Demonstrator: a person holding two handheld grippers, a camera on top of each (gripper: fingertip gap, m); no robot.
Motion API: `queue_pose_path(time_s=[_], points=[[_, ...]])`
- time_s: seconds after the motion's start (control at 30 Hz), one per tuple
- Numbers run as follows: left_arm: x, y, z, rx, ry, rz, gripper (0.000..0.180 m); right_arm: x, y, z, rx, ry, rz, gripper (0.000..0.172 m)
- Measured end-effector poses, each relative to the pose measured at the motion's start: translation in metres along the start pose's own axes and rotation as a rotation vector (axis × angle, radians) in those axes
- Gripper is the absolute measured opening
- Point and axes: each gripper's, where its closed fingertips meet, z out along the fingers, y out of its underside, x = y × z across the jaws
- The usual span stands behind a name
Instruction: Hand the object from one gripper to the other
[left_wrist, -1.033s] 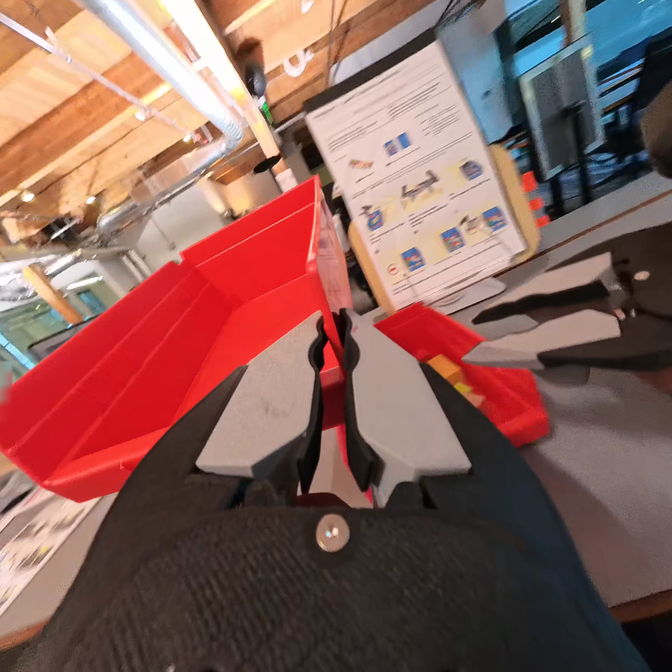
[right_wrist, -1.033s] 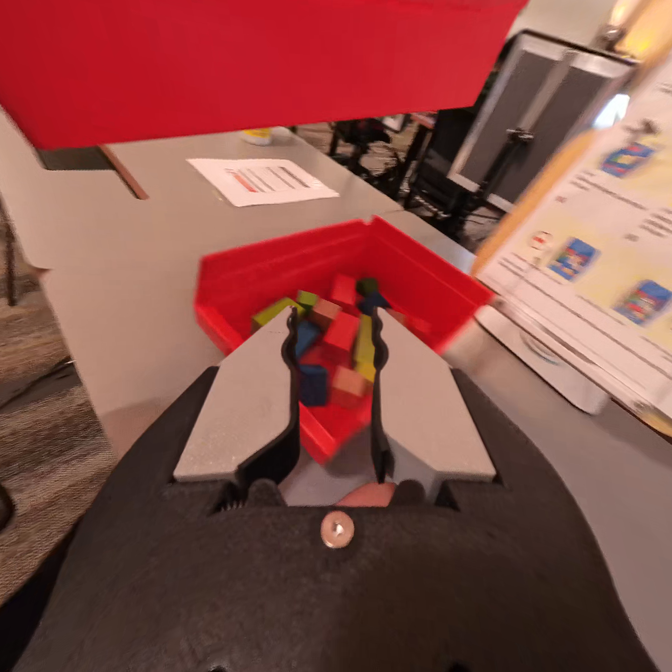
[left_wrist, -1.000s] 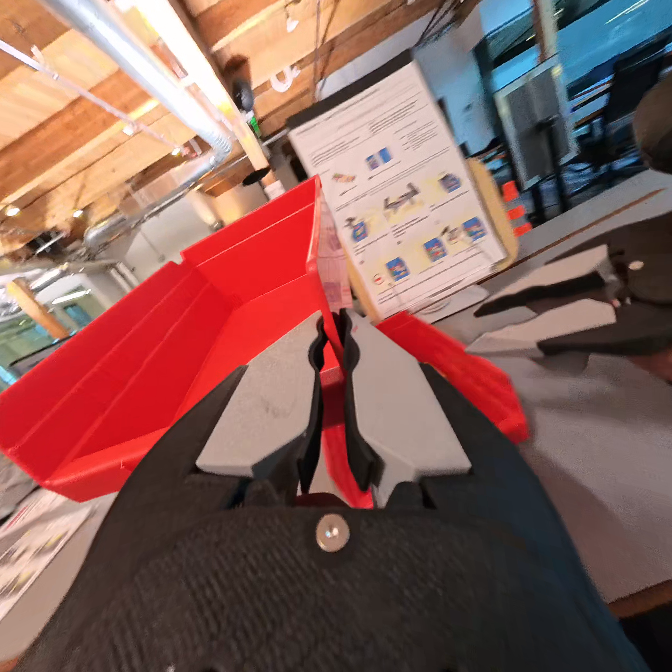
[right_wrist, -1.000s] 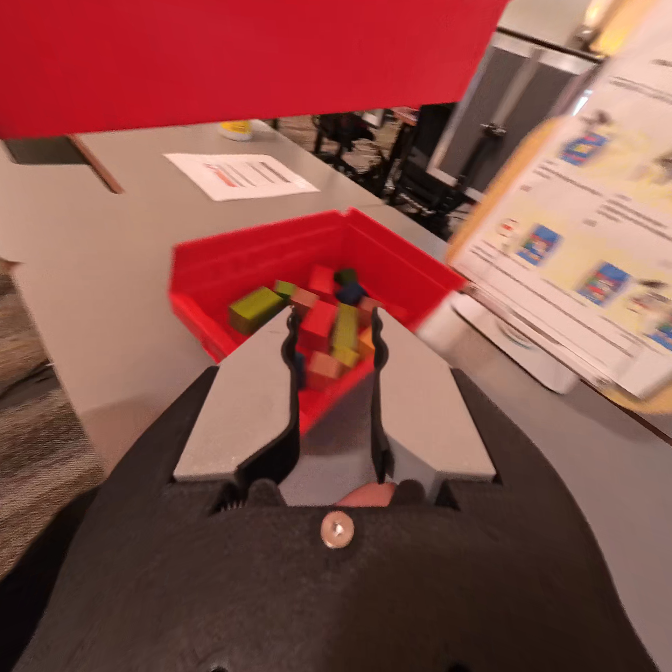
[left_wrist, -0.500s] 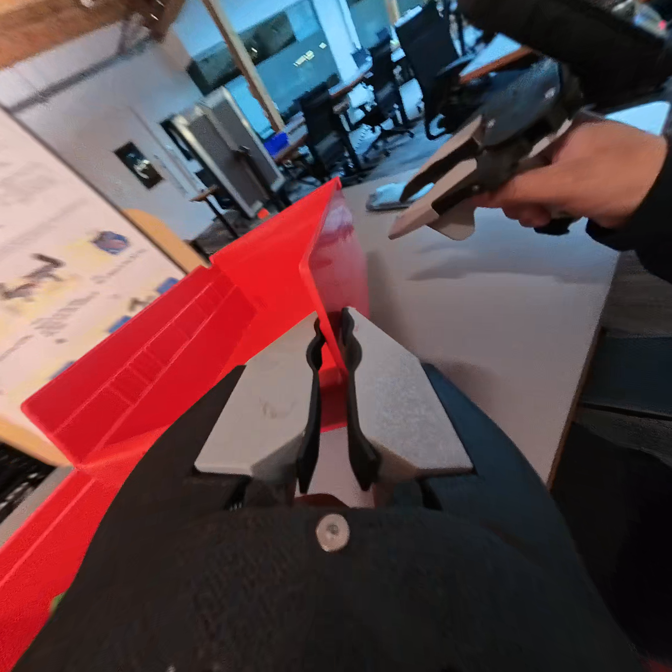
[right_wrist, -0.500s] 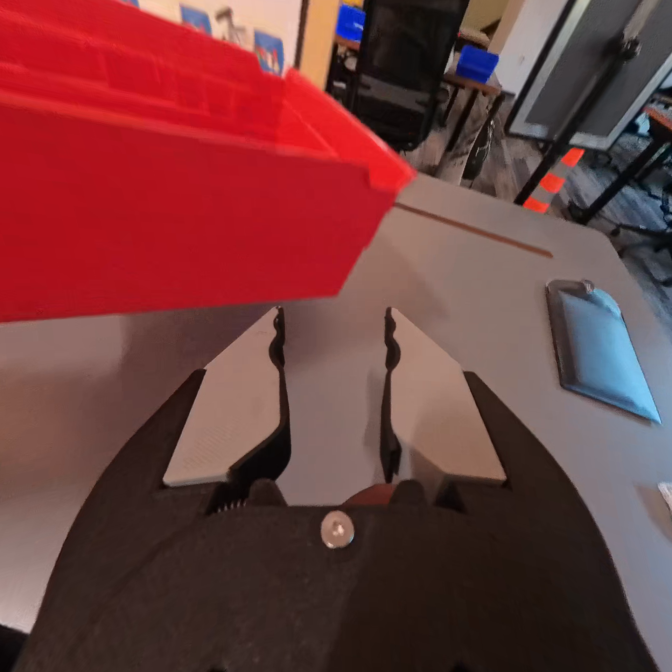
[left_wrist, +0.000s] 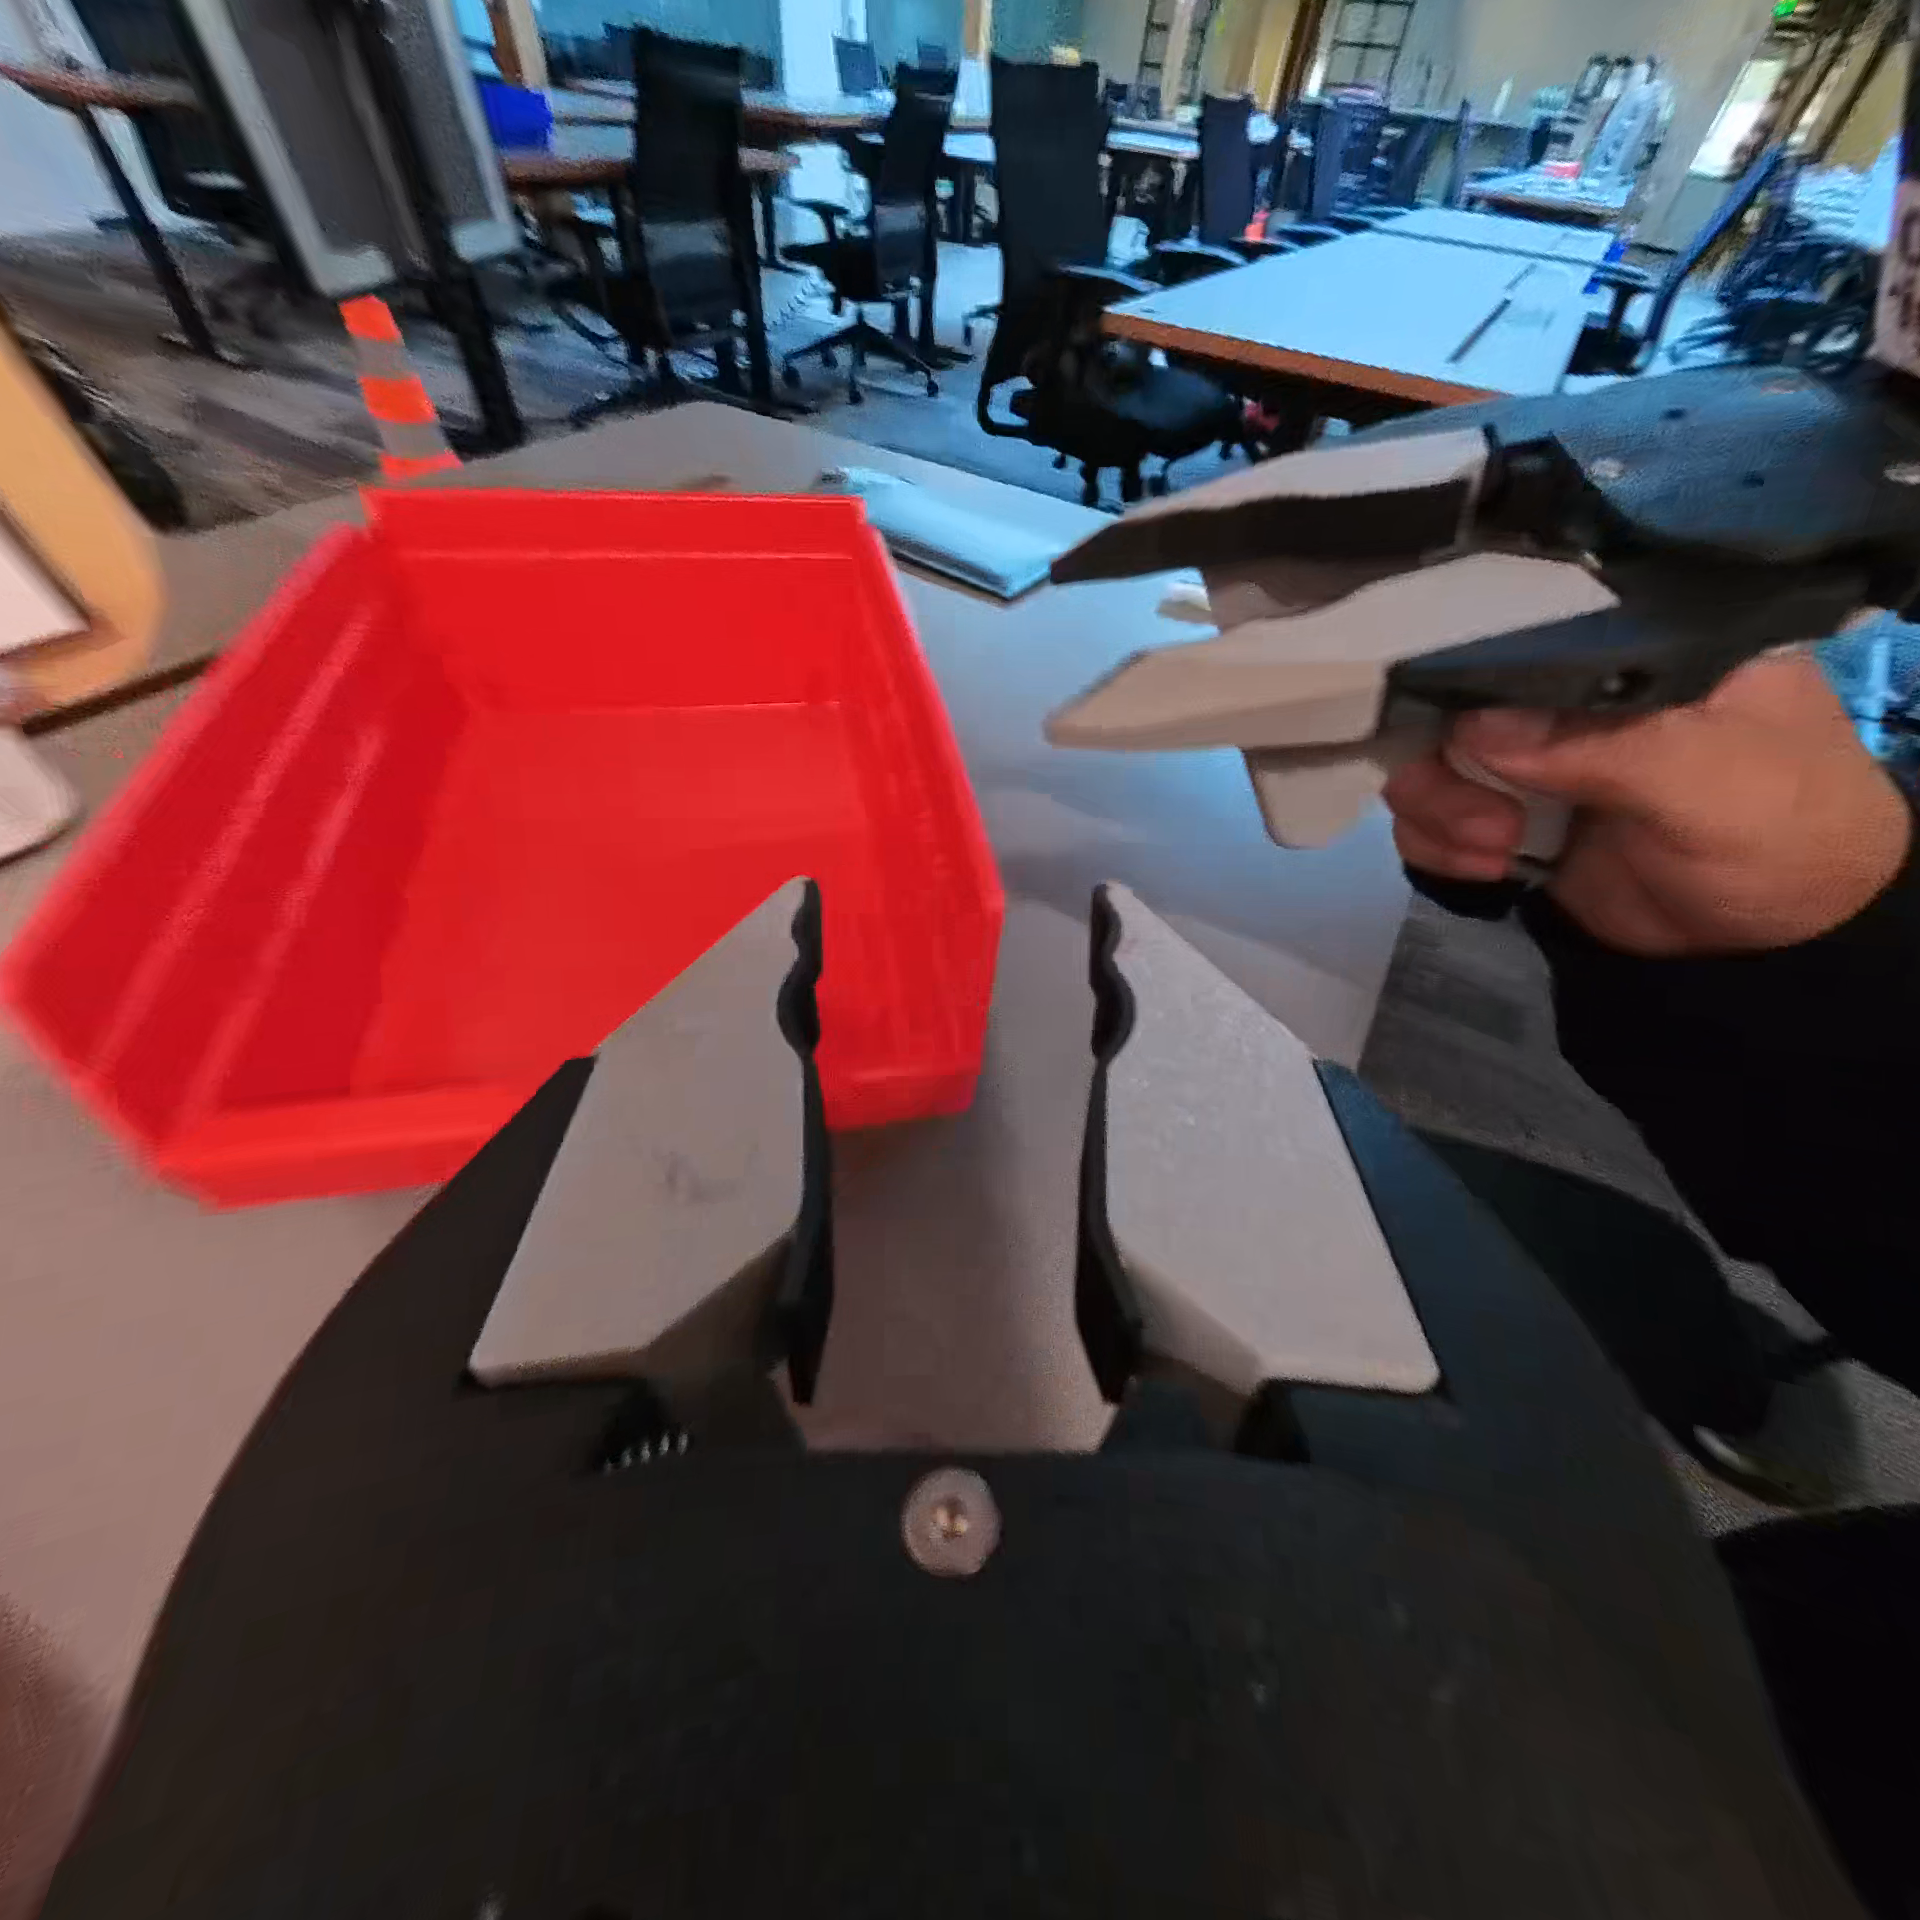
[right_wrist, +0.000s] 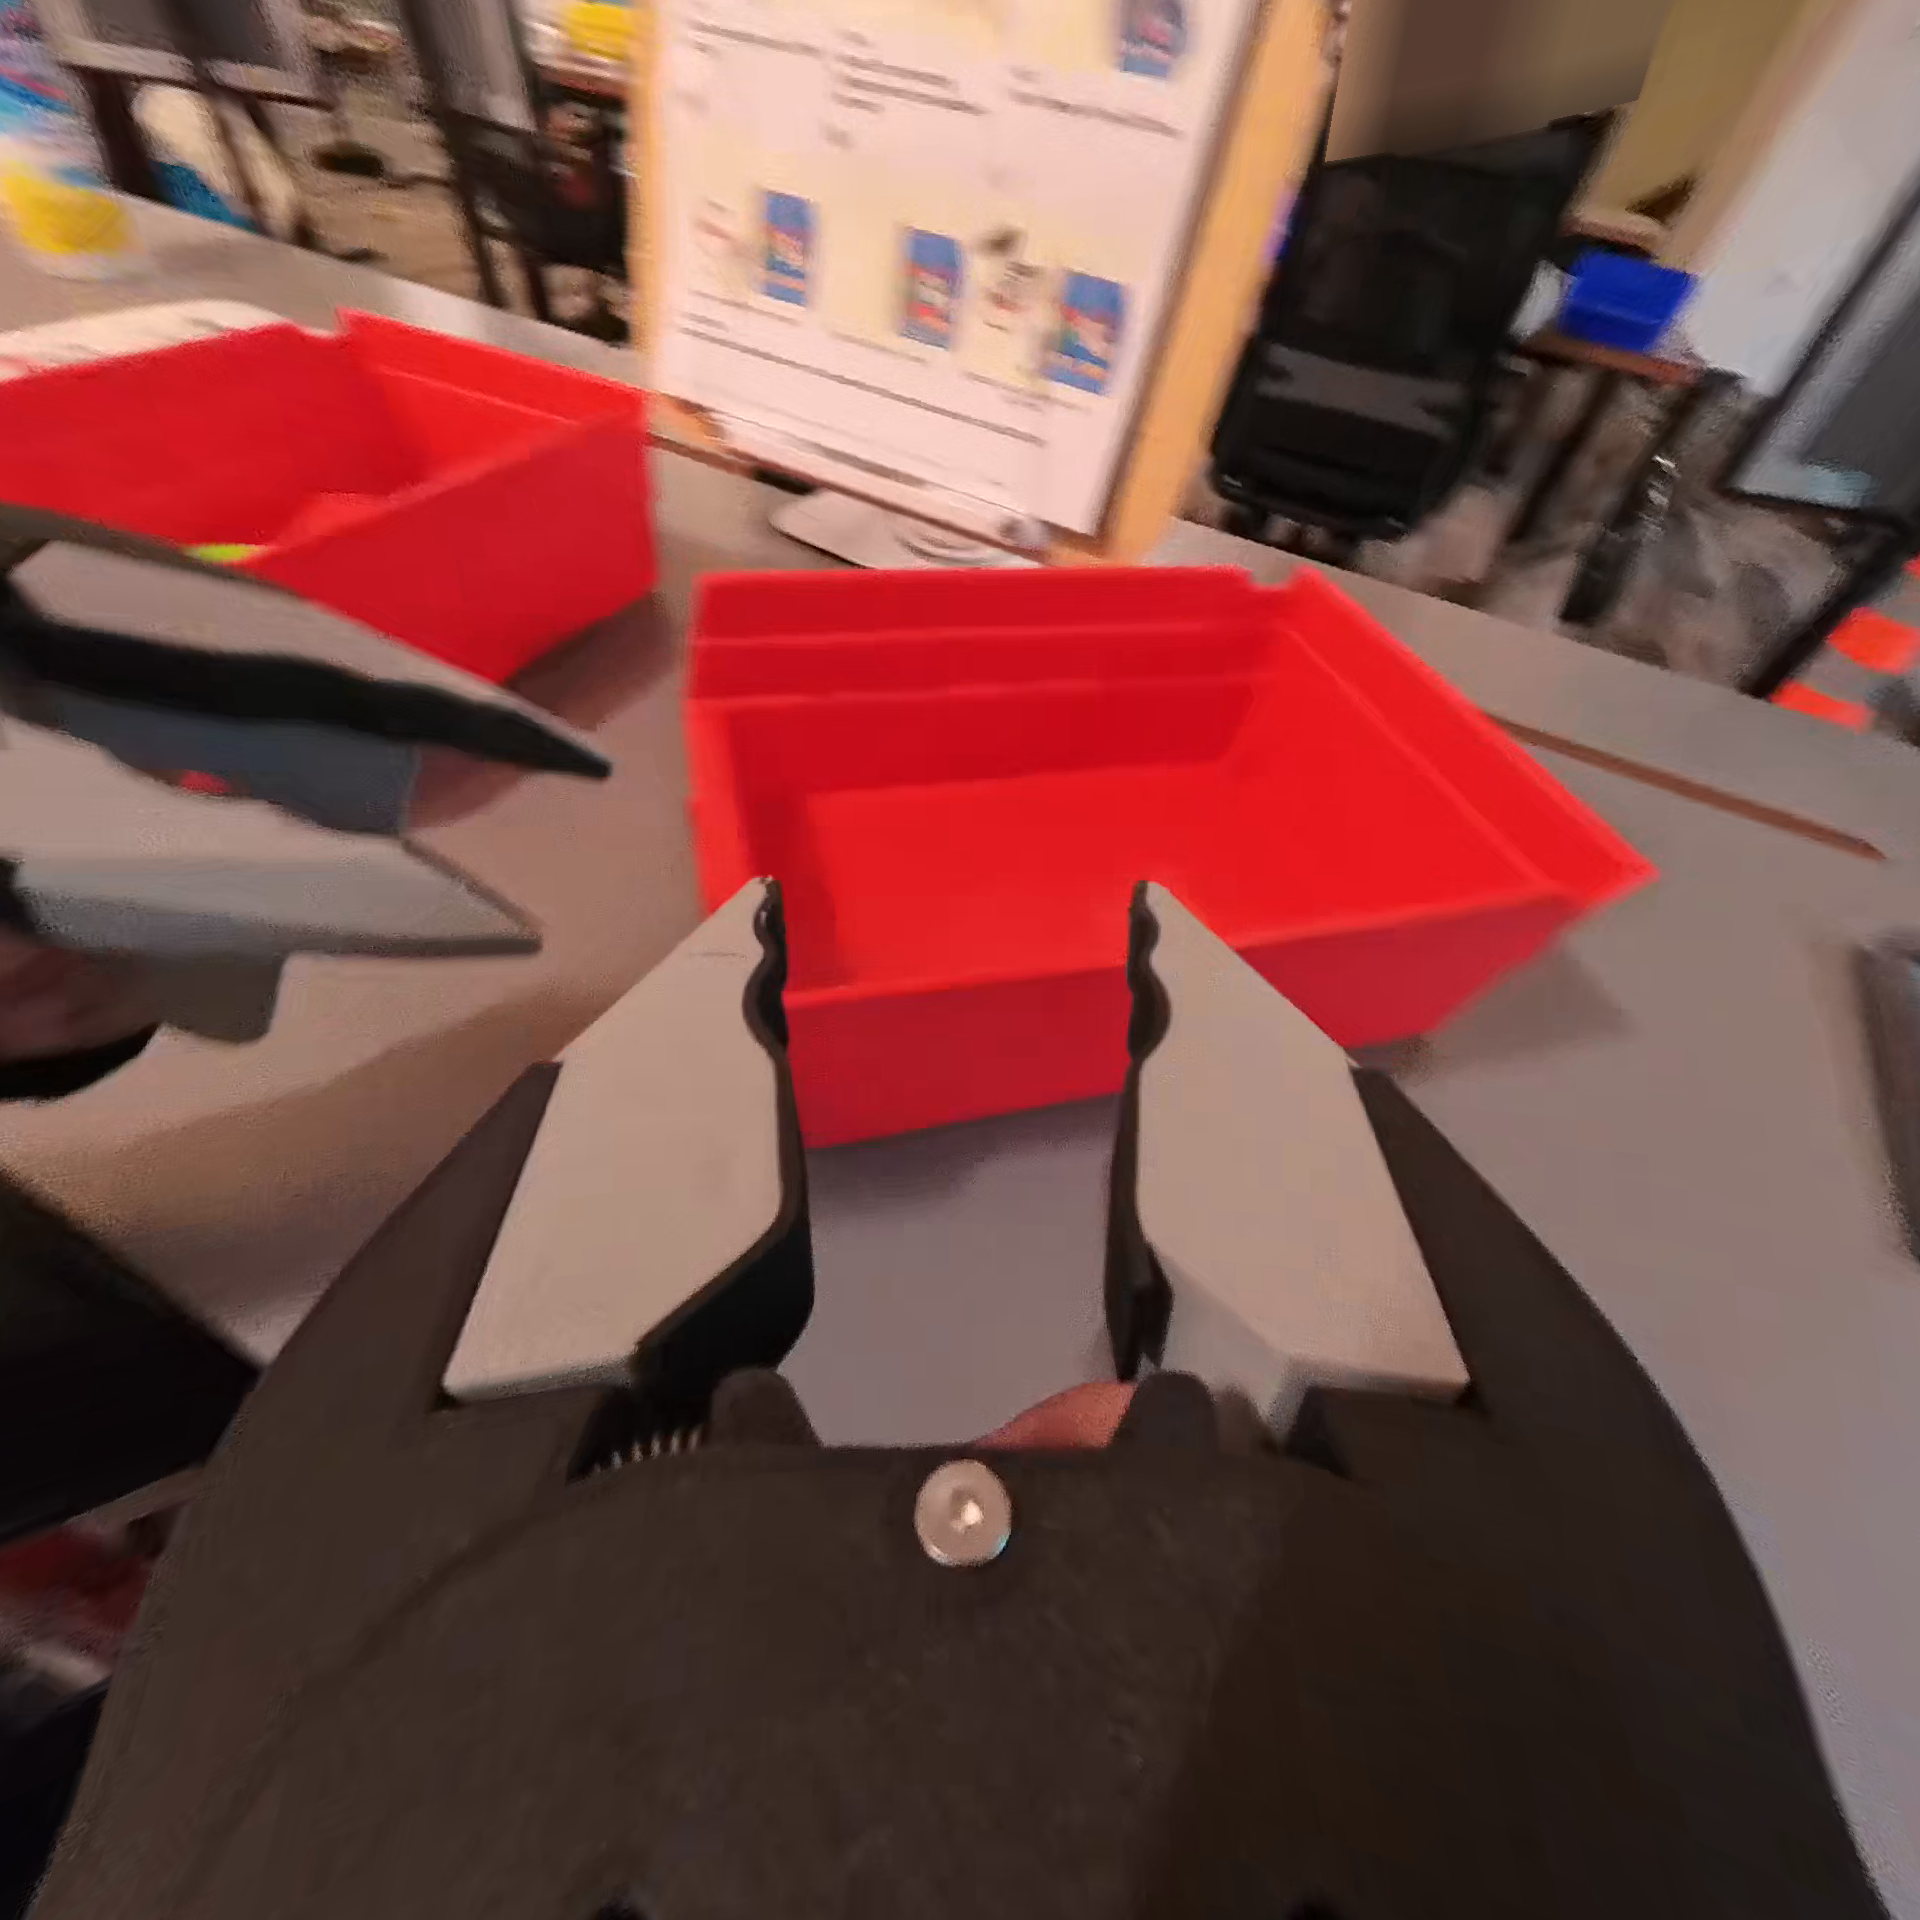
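Note:
An empty red bin (left_wrist: 623, 779) rests on the grey table (left_wrist: 1164, 831); it also shows in the right wrist view (right_wrist: 1039, 831). My left gripper (left_wrist: 951, 935) is open and empty, just in front of the bin's near right corner. In the right wrist view the left gripper (right_wrist: 571, 857) hangs left of the bin, apart from it, jaws spread. My right gripper (right_wrist: 953, 935) is open and empty, above the bin's near wall. In the left wrist view the right gripper (left_wrist: 1051, 649) is held by a hand (left_wrist: 1662, 821) to the right of the bin.
A second red bin (right_wrist: 468, 499) with something green inside stands at the back left. A poster on a stand (right_wrist: 935, 260) rises behind both bins. A flat grey pad (left_wrist: 956, 535) lies behind the empty bin. Office chairs and desks stand beyond the table.
My left gripper was shut on the red bin's wall and held it aloft; now it has let go and the bin sits on the table. My right gripper has opened wider.

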Motion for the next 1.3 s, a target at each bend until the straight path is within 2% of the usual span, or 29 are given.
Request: queue_pose_path(time_s=[0.07,0.13,0.23,0.3,0.33,0.37,0.4,0.43,0.5,0.57,0.63,0.73,0.8,0.83,0.9,0.97,1.0,1.07,1.1,1.13,1.23,1.3], points=[[-0.02,0.003,-0.035,-0.008,-0.079,0.023,0.055,-0.042,-0.003,0.006,0.001,-0.103,-0.028,0.06],[-0.043,0.017,-0.068,-0.047,-0.157,0.016,0.062,-0.081,0.007,0.022,-0.048,-0.189,-0.066,0.069],[-0.079,0.04,-0.116,-0.089,-0.274,-0.024,0.065,-0.09,0.029,0.052,-0.136,-0.102,-0.144,0.078],[-0.1,0.047,-0.148,-0.087,-0.34,-0.042,0.066,-0.069,0.044,0.063,-0.18,0.007,-0.192,0.077],[-0.11,0.049,-0.163,-0.083,-0.374,-0.052,0.066,-0.053,0.052,0.064,-0.207,0.063,-0.215,0.071],[-0.118,0.052,-0.176,-0.079,-0.403,-0.062,0.066,-0.038,0.055,0.061,-0.209,0.113,-0.239,0.061],[-0.125,0.054,-0.187,-0.075,-0.427,-0.073,0.066,-0.02,0.055,0.055,-0.199,0.165,-0.261,0.043],[-0.132,0.057,-0.198,-0.069,-0.452,-0.083,0.066,-0.005,0.057,0.049,-0.201,0.195,-0.268,0.047],[-0.142,0.066,-0.212,-0.057,-0.482,-0.115,0.066,0.037,0.064,0.036,-0.257,0.302,-0.258,0.043],[-0.145,0.074,-0.215,-0.069,-0.475,-0.152,0.068,0.079,0.068,0.02,-0.299,0.412,-0.253,0.036],[-0.145,0.077,-0.211,-0.091,-0.474,-0.16,0.071,0.091,0.071,0.01,-0.326,0.393,-0.155,0.059],[-0.148,0.074,-0.2,-0.063,-0.523,-0.127,0.073,0.054,0.06,0.014,-0.221,0.193,-0.015,0.064],[-0.143,0.076,-0.179,-0.067,-0.498,-0.143,0.075,0.026,0.058,0.022,-0.182,0.093,-0.025,0.072],[-0.144,0.078,-0.169,-0.074,-0.498,-0.138,0.077,0.021,0.061,0.026,-0.188,0.106,-0.043,0.052],[-0.156,0.086,-0.152,-0.107,-0.552,-0.109,0.079,0.019,0.066,0.035,-0.209,0.149,-0.083,0.042],[-0.179,0.101,-0.146,-0.189,-0.678,-0.084,0.079,0.011,0.071,0.039,-0.238,0.124,-0.1,0.048],[-0.186,0.102,-0.146,-0.206,-0.74,-0.04,0.081,0.009,0.072,0.038,-0.245,0.109,-0.108,0.062],[-0.189,0.103,-0.147,-0.239,-0.787,0.053,0.074,0.013,0.065,0.029,-0.201,0.108,-0.098,0.067],[-0.19,0.101,-0.15,-0.233,-0.805,0.07,0.064,0.012,0.06,0.023,-0.173,0.091,-0.081,0.068],[-0.191,0.097,-0.154,-0.212,-0.814,0.087,0.05,0.009,0.056,0.018,-0.145,0.056,-0.061,0.07],[-0.189,0.095,-0.152,-0.171,-0.729,0.025,0.044,-0.021,0.039,0.008,-0.063,-0.107,0.024,0.074],[-0.189,0.096,-0.147,-0.16,-0.679,-0.034,0.049,-0.049,0.031,0.011,-0.028,-0.2,0.061,0.078]])
